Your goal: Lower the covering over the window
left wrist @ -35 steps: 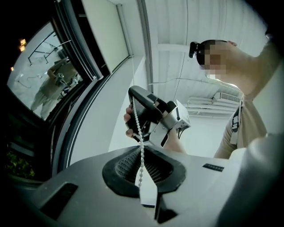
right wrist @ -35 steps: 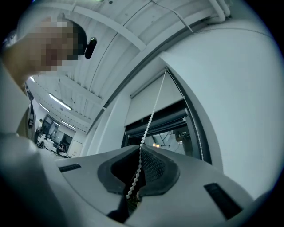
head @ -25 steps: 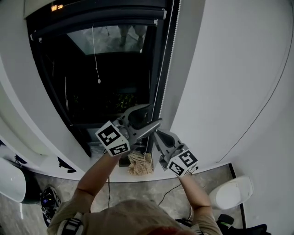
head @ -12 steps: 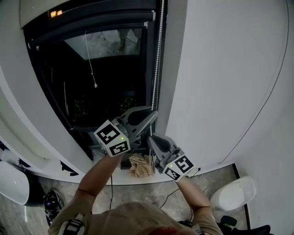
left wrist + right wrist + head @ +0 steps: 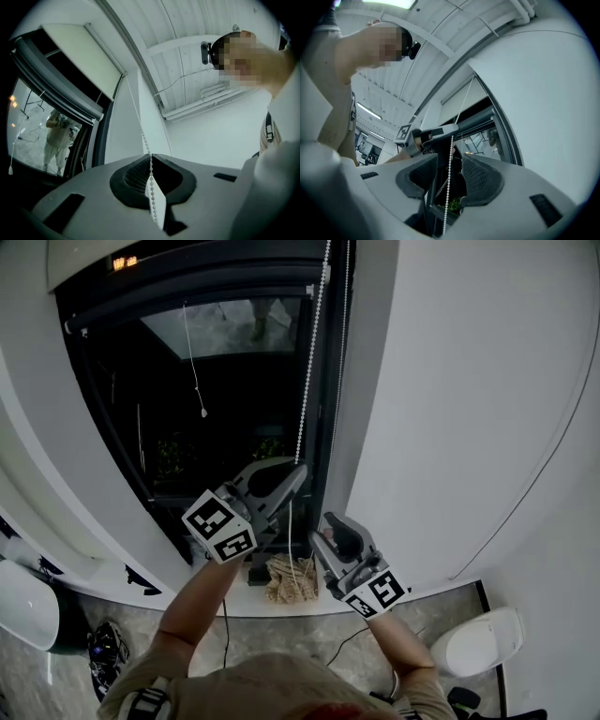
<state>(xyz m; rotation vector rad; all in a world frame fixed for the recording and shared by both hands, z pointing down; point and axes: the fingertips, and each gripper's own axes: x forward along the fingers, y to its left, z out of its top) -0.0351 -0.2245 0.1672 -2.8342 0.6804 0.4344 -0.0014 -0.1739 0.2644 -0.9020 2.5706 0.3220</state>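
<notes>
As I looked down from the head view, my left gripper (image 5: 295,470) was raised toward the right edge of the dark window (image 5: 234,418) and clenched on the white bead chain (image 5: 312,343), which ran taut from its tip up along the window frame to the top of the picture. The blind (image 5: 197,289) sat rolled up high at the head of the window, so nearly all the glass was bare, and a thin pull cord (image 5: 195,362) hung in front of it. My right gripper (image 5: 323,529) was lower and just beside the left one, tilted upward, with the white wall (image 5: 469,381) to its right. On the sill below both tools lay a small woven bundle (image 5: 286,577). Turning to the left gripper view, I saw its jaws pressed together with the bead chain (image 5: 138,117) pinched between the pads; they had just been closing the last bit onto it. The chain climbed from there to the end of the pale blind (image 5: 79,56) above. Turning to the right gripper view, my jaws stood apart, having just been opening, and the chain (image 5: 449,187) hung freely in the gap between them, touching neither pad that I could see. Beyond them the left gripper (image 5: 436,133) held the same chain higher up.
</notes>
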